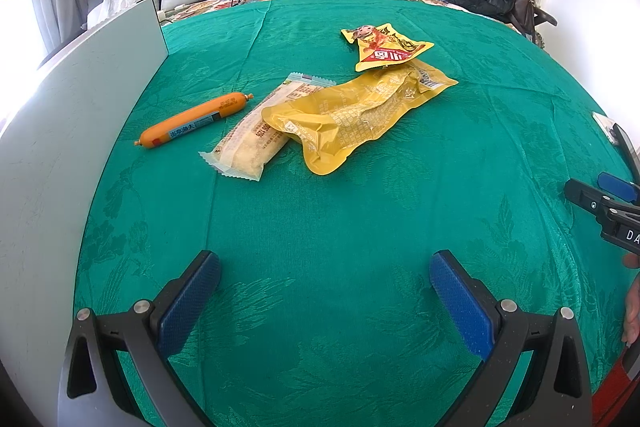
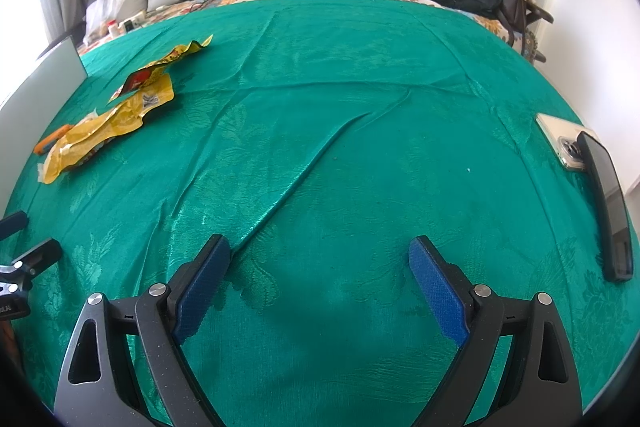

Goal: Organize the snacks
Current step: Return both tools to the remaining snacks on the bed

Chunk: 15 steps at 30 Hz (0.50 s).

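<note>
1. We saw the left gripper [image 1: 325, 277] spread wide above the green patterned bedspread [image 1: 320, 227] — its blue-padded fingers [image 1: 188, 301] held nothing.
2. The right gripper [image 2: 320, 263] was likewise wide open and empty, low over a fold in the cloth.
3. Four snacks lay ahead of the left gripper: an orange sausage stick [image 1: 192, 121], a pale rectangular wafer packet [image 1: 256, 131], a crumpled yellow foil pouch [image 1: 348, 119] overlapping it, and a small yellow-red sachet [image 1: 386, 45] touching the pouch's far end.
4. A pale grey upright panel [image 1: 72, 107] stood left — near the sausage.
</note>
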Motion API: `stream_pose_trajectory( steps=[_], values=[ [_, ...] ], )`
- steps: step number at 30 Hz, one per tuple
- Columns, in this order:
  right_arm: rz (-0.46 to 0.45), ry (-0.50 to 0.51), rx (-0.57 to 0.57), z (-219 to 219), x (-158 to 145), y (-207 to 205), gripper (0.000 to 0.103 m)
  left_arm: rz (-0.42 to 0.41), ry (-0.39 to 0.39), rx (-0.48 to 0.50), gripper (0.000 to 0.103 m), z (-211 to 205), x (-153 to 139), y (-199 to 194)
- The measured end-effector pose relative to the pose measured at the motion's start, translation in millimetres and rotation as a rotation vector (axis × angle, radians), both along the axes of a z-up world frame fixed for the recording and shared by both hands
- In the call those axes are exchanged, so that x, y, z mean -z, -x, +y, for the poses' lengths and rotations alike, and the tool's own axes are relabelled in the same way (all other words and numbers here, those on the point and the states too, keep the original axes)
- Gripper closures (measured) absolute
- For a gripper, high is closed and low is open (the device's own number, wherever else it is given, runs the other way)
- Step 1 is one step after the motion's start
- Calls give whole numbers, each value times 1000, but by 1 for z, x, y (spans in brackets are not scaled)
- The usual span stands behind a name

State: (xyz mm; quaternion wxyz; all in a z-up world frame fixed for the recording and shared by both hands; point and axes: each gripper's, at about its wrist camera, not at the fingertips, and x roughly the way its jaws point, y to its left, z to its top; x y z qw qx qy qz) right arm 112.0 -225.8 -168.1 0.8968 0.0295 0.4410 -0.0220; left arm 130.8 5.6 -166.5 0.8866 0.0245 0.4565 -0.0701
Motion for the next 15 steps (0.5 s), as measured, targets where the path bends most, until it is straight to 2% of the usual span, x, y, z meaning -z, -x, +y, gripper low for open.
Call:
stream_pose_trajectory(
  steps=[12, 14, 15],
  values=[
    [0, 2, 0, 1, 0, 0, 10, -1, 4, -2, 0, 0, 0, 3],
    [0, 1, 0, 1, 0, 0, 10, 20, 2, 17, 0, 1, -1, 4],
    [0, 1, 0, 1, 0, 0, 10, 60, -7, 50, 0, 1, -2, 3]
  ],
)
